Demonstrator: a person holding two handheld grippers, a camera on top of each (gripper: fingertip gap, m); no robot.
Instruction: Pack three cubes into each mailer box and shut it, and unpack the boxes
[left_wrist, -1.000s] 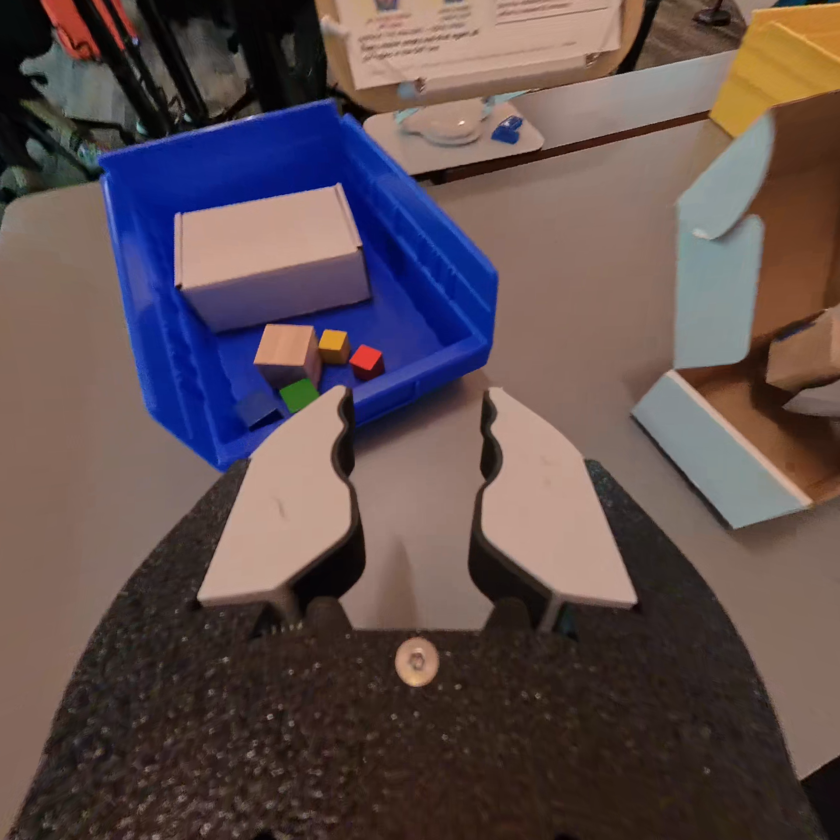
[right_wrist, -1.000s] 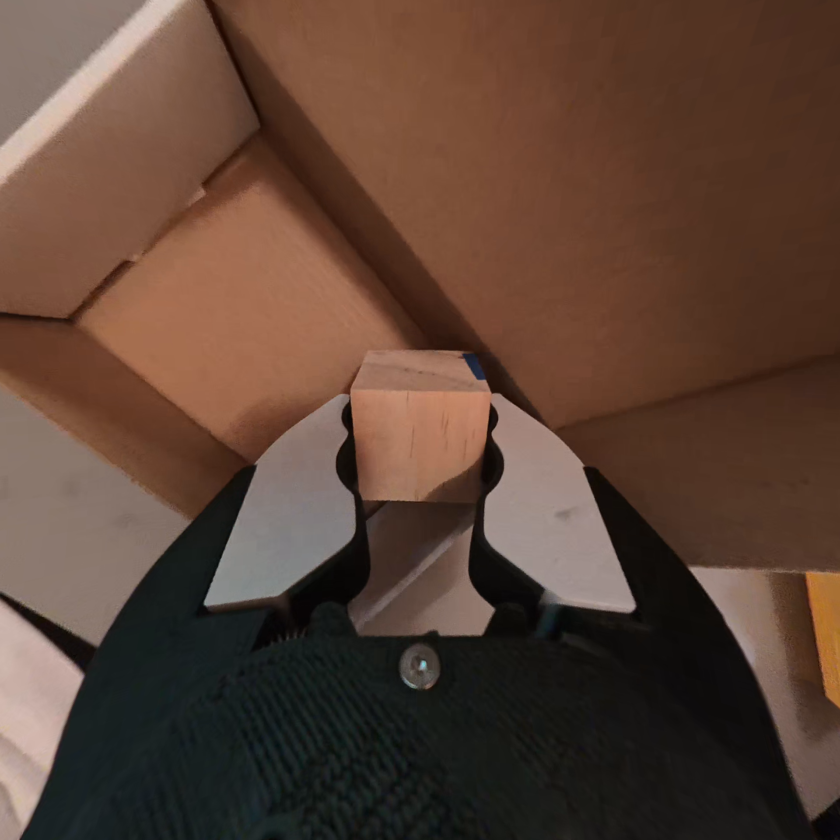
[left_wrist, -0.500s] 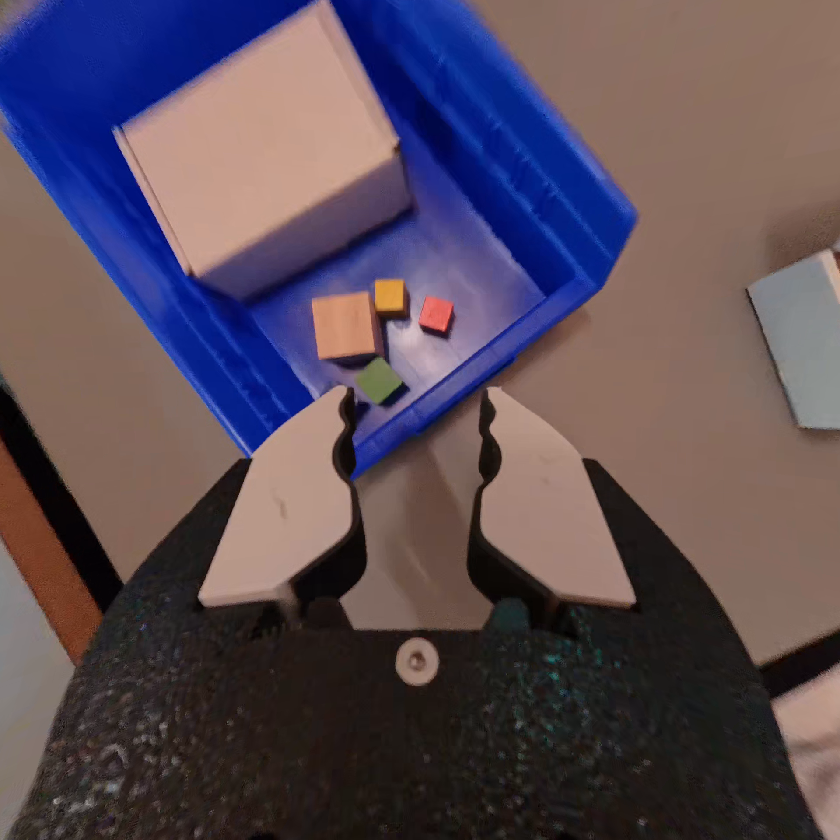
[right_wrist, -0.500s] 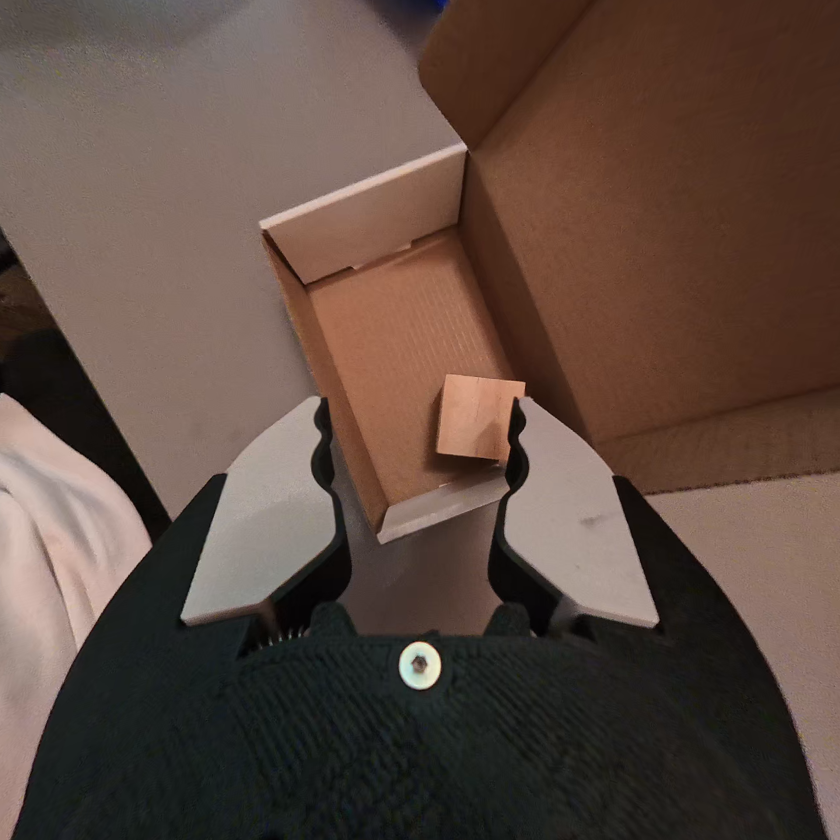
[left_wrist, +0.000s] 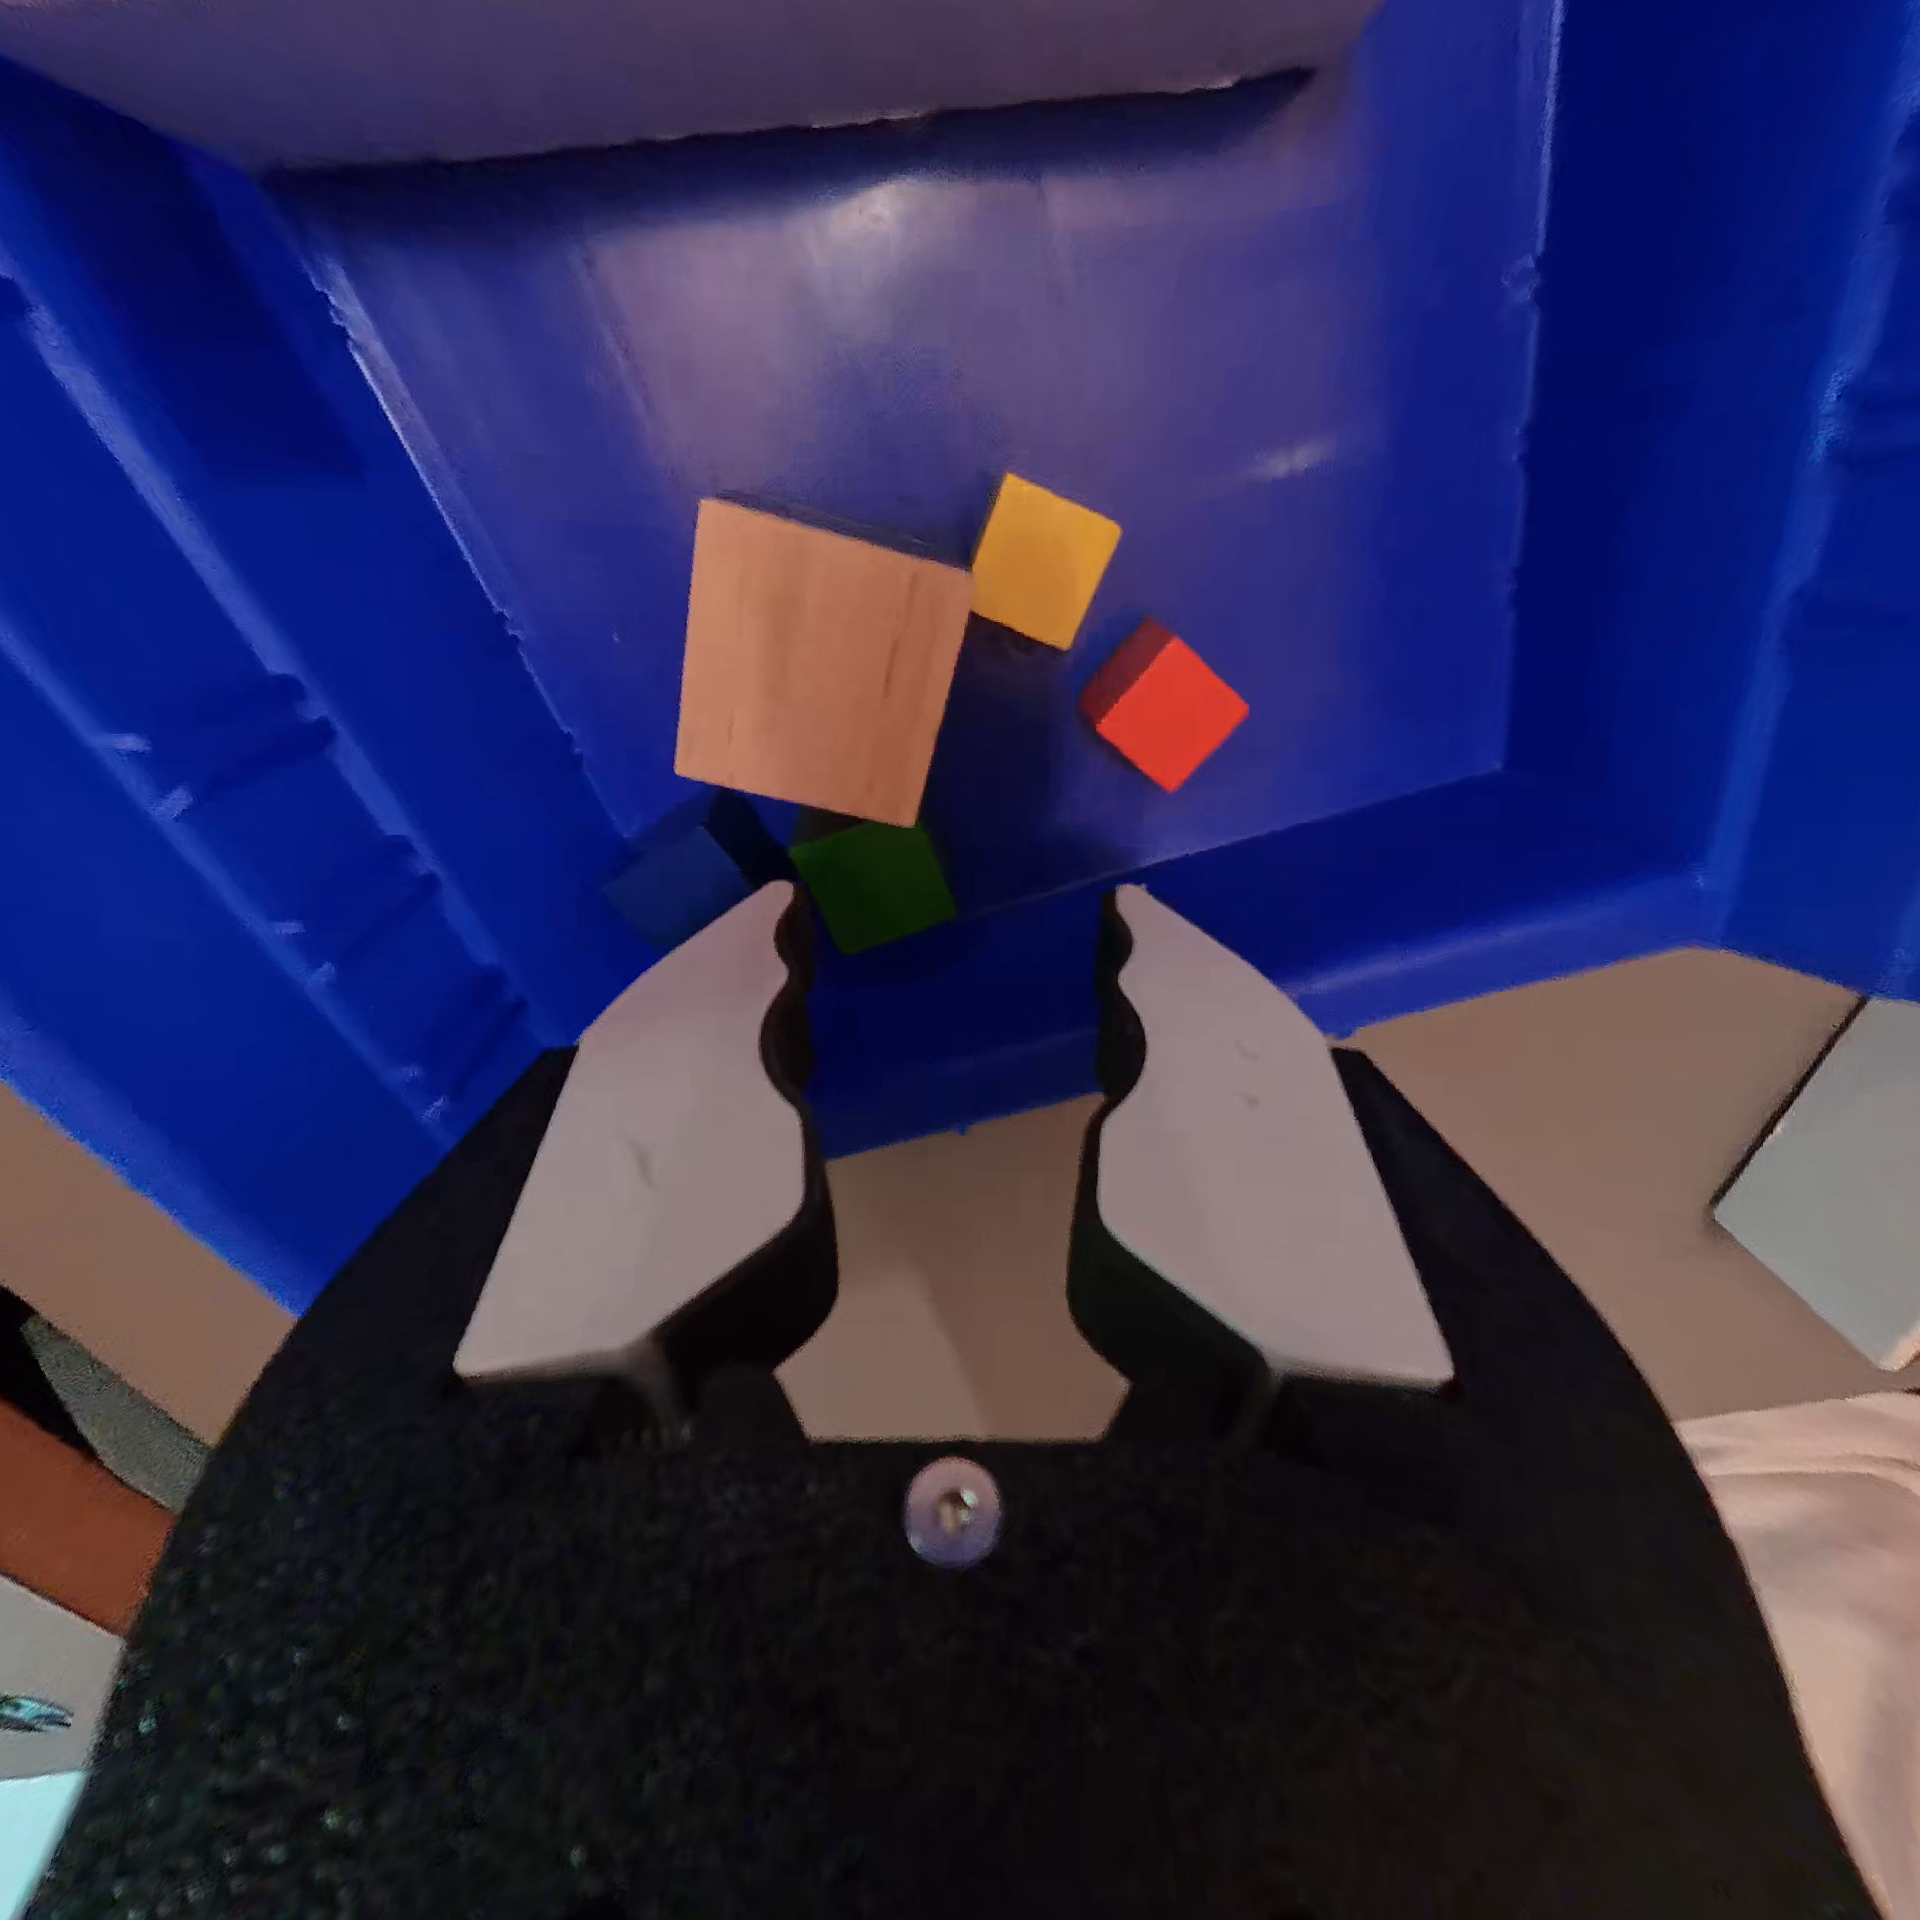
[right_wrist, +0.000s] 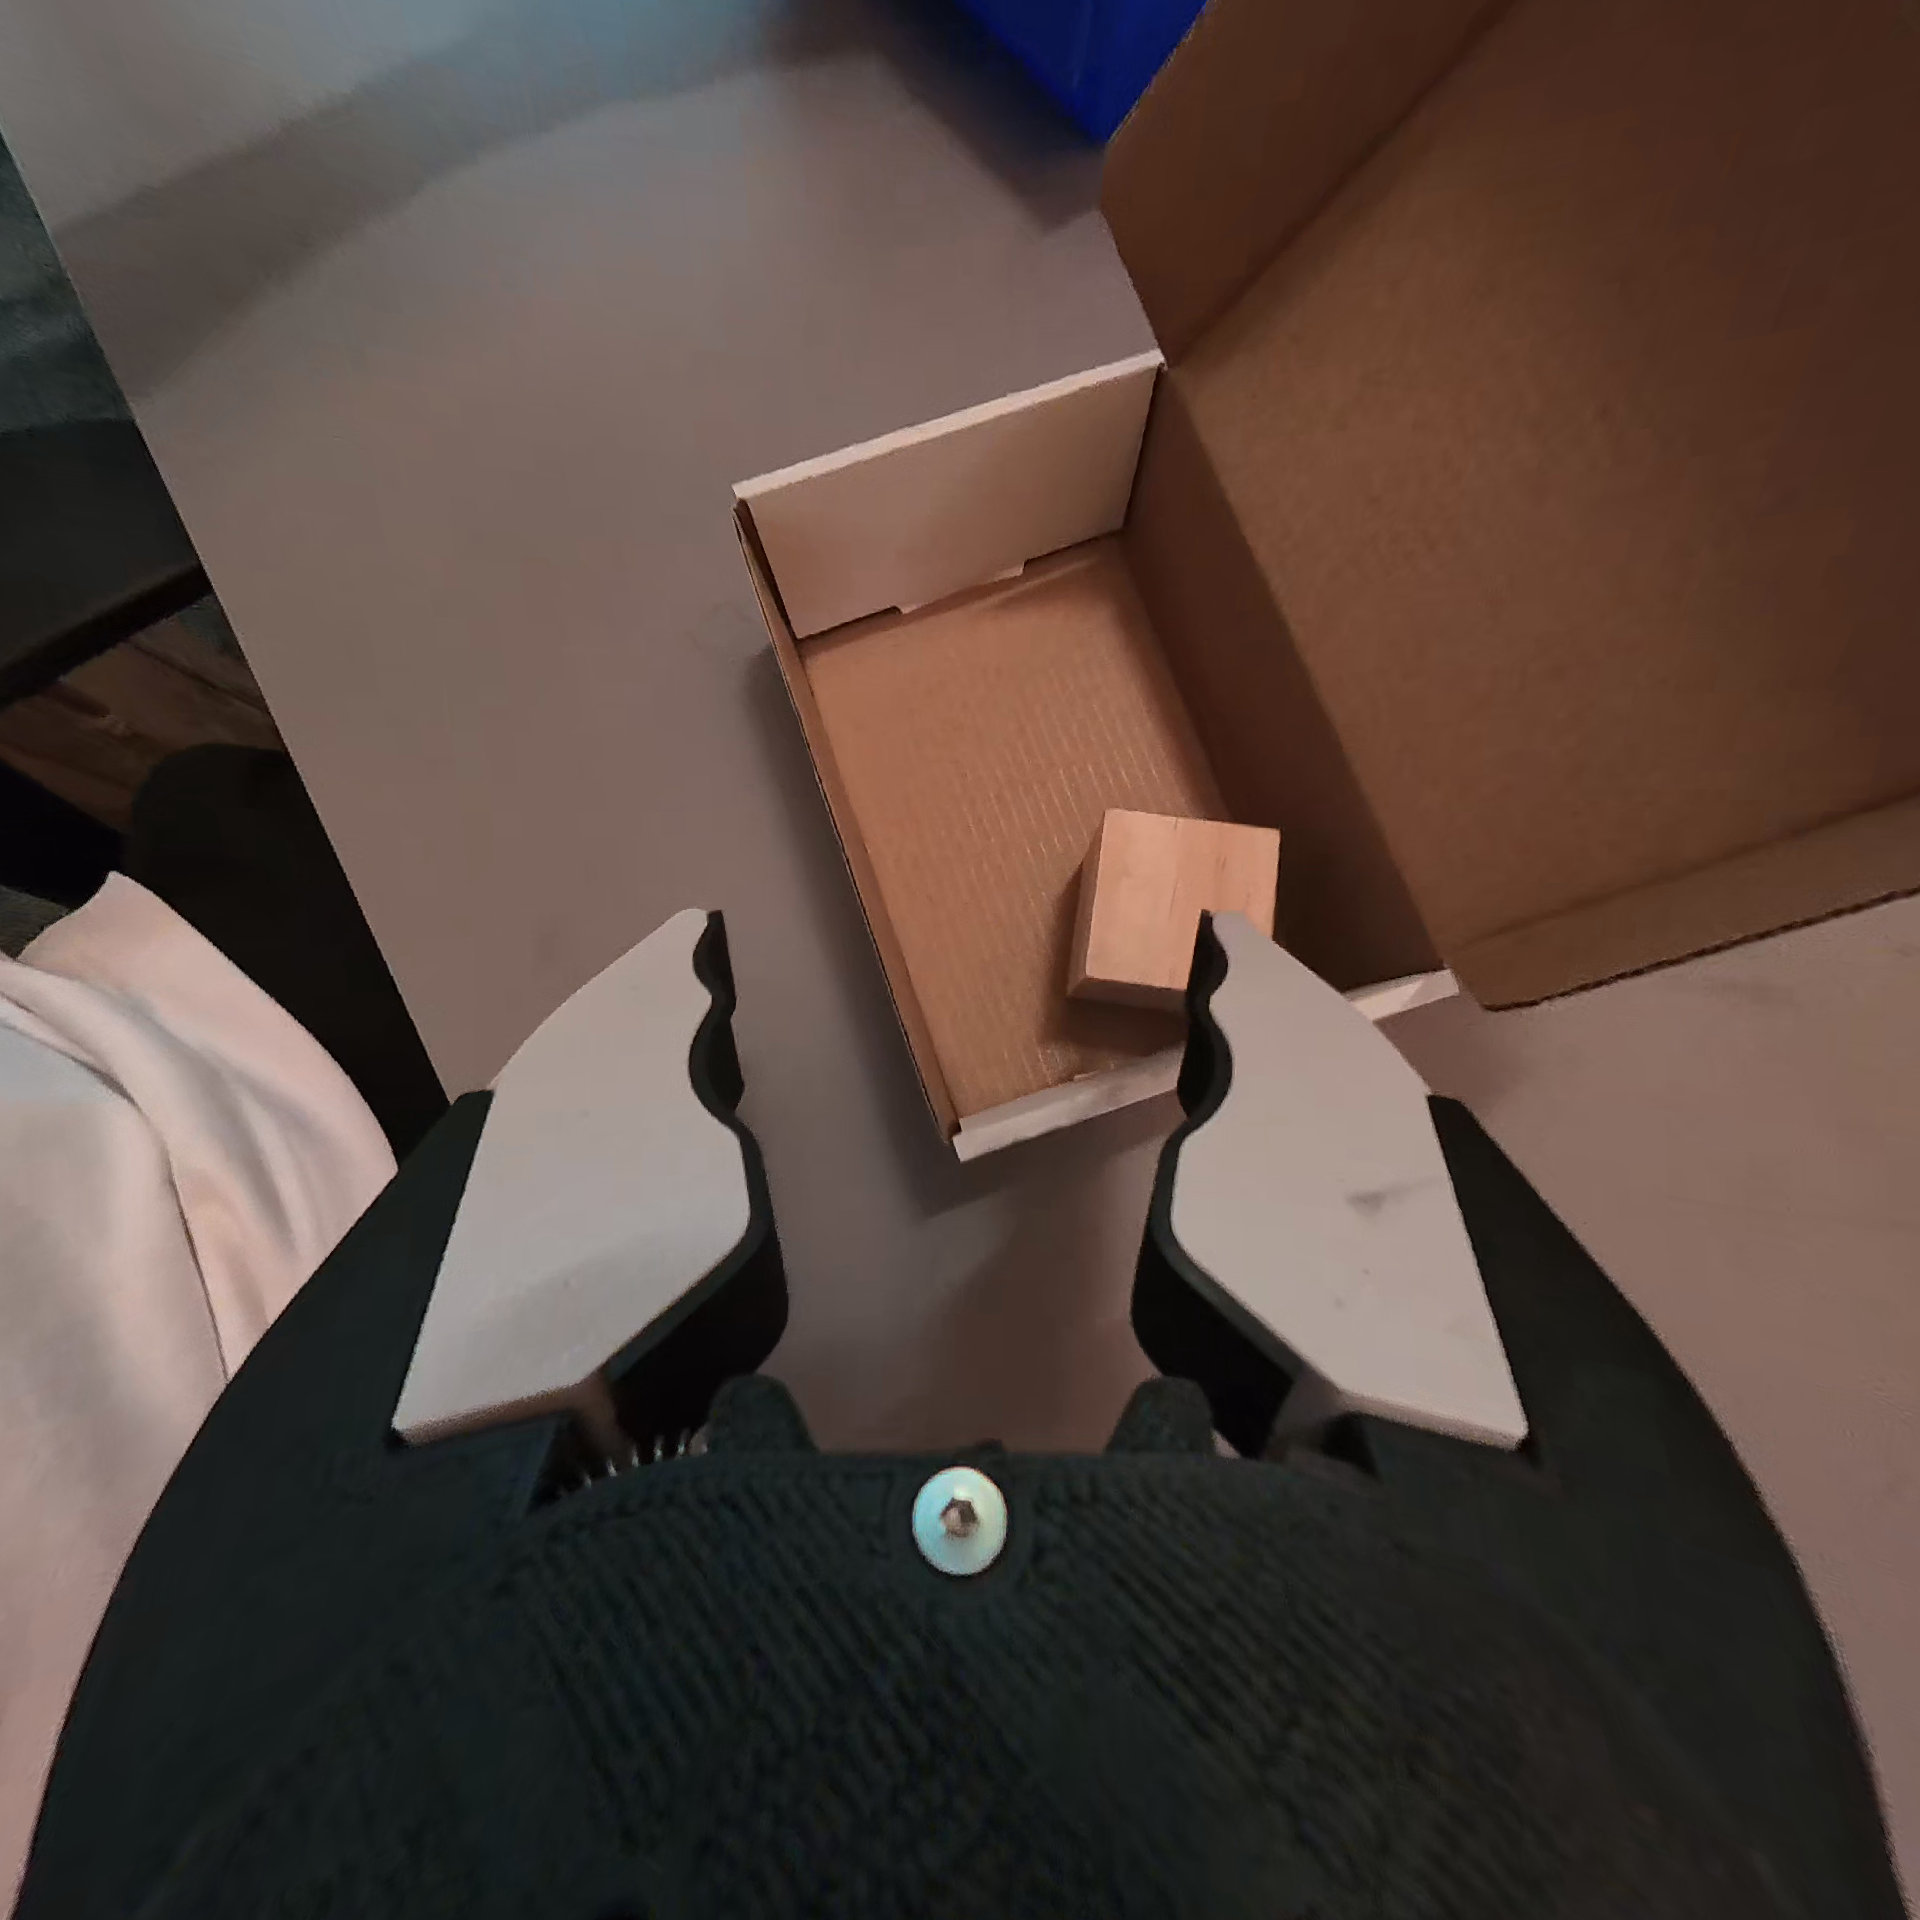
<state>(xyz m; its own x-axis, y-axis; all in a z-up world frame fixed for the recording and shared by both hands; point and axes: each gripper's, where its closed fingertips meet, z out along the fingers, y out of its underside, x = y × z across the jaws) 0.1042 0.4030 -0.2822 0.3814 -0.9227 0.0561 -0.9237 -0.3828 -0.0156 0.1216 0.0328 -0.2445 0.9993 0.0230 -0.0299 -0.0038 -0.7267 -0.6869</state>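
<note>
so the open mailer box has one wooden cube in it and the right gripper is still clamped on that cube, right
Not quite. The right gripper is open and holds nothing; the right wrist view shows the wooden cube lying loose on the floor of the open mailer box. One cube in the box is correct.

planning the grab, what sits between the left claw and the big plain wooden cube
Left wrist view: a small green cube lies between the left claw and the big plain wooden cube.
</note>
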